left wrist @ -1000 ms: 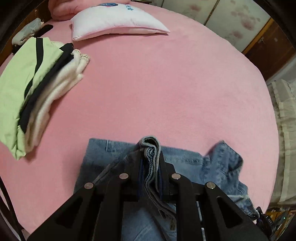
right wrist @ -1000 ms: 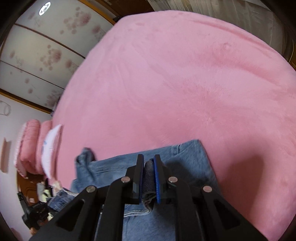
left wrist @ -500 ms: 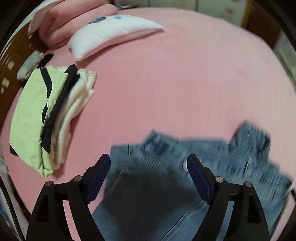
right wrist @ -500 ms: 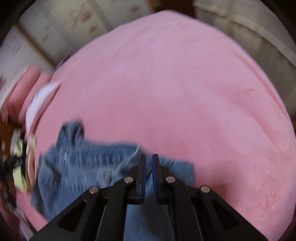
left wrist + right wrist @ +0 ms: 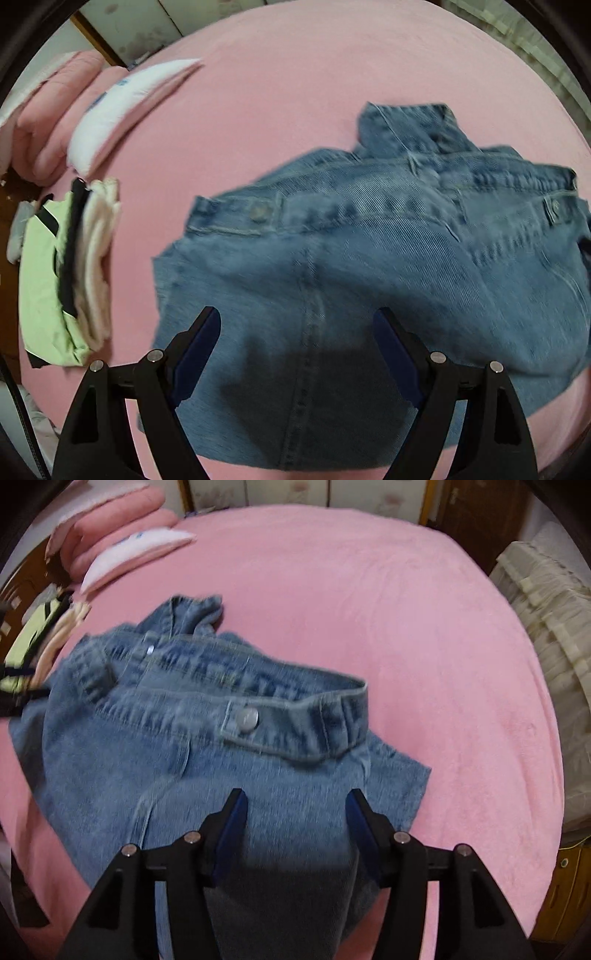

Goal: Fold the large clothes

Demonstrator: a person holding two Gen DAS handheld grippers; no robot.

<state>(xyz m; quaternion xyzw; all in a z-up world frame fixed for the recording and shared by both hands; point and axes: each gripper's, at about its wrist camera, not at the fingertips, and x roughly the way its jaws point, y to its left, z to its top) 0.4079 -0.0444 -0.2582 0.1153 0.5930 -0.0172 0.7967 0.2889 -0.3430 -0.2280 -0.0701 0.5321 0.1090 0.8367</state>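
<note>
1. The denim garment (image 5: 369,280) is lying on the pink bed (image 5: 295,74), bunched into a rough folded heap with the waistband and a metal snap button (image 5: 246,718) facing up. Could be a skirt or jeans; the frames are smeared with motion blur, so I honestly can't tell which.

2. The left gripper (image 5: 297,328) is pointing down over the denim, its fingers spread wide apart. Nothing is pinched between the blue pads (image 5: 197,343); the cloth is just underneath, with the gripper's shadow on it. The jaws have just opened up.

3. The right gripper (image 5: 295,808) is also above the denim, near the edge below the waistband. Its fingers have just been parting and stand partly open, with a clear gap and no fabric gripped between them.

4. Off to the side of the denim there's a stack of folded clothes (image 5: 66,280): a light green piece with black trim on top of cream and black ones. It's well apart from the denim on the same bed.

5. Near the head of the bed sit a white pillow (image 5: 122,110) and a rolled pink blanket (image 5: 48,122), the two touching.

6. In the right wrist view, a beige cloth-covered thing (image 5: 546,635) stands just beside the bed.
</note>
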